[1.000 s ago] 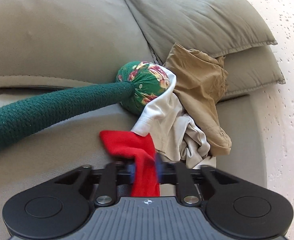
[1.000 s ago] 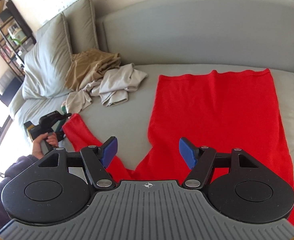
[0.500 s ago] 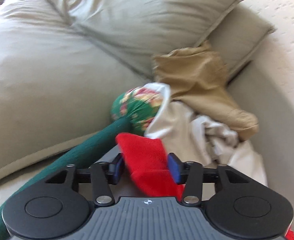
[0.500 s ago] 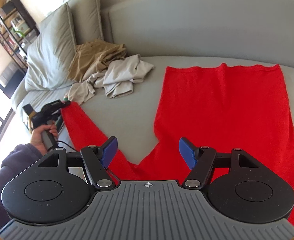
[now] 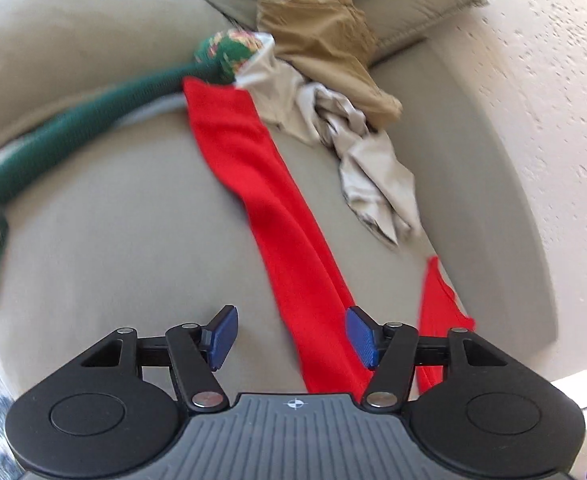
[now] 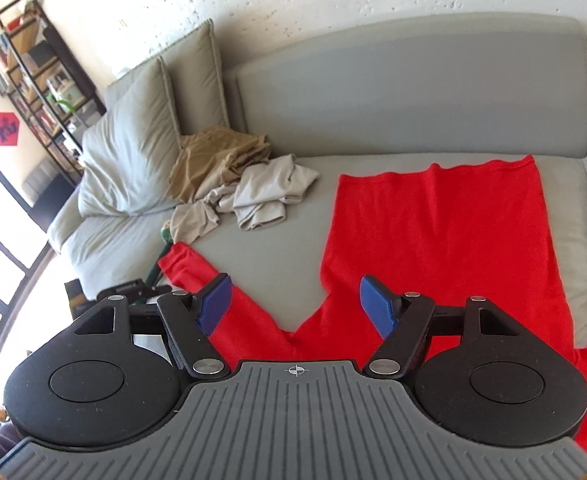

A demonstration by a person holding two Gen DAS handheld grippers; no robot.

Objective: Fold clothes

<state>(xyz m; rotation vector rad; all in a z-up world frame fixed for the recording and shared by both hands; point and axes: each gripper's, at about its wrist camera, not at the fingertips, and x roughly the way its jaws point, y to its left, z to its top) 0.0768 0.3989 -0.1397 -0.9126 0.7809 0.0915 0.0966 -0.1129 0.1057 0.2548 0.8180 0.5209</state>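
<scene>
A red long-sleeved garment (image 6: 433, 232) lies spread flat on the grey sofa seat (image 6: 277, 248). Its left sleeve (image 5: 277, 216) stretches out straight toward the clothes pile; the sleeve also shows in the right wrist view (image 6: 221, 300). My left gripper (image 5: 291, 334) is open and empty, held above the near part of that sleeve. My right gripper (image 6: 293, 304) is open and empty above the garment's front edge, near the armpit.
A crumpled tan garment (image 5: 333, 44) and a pale grey one (image 5: 357, 144) lie piled against the cushions (image 6: 133, 160). A green rope with a floral ball end (image 5: 229, 52) lies at the sleeve's cuff. A shelf (image 6: 41, 76) stands far left.
My left gripper has opened, let go of the red sleeve and pulled back along it. The sleeve now lies stretched on the seat. The right gripper has drawn back slightly.
</scene>
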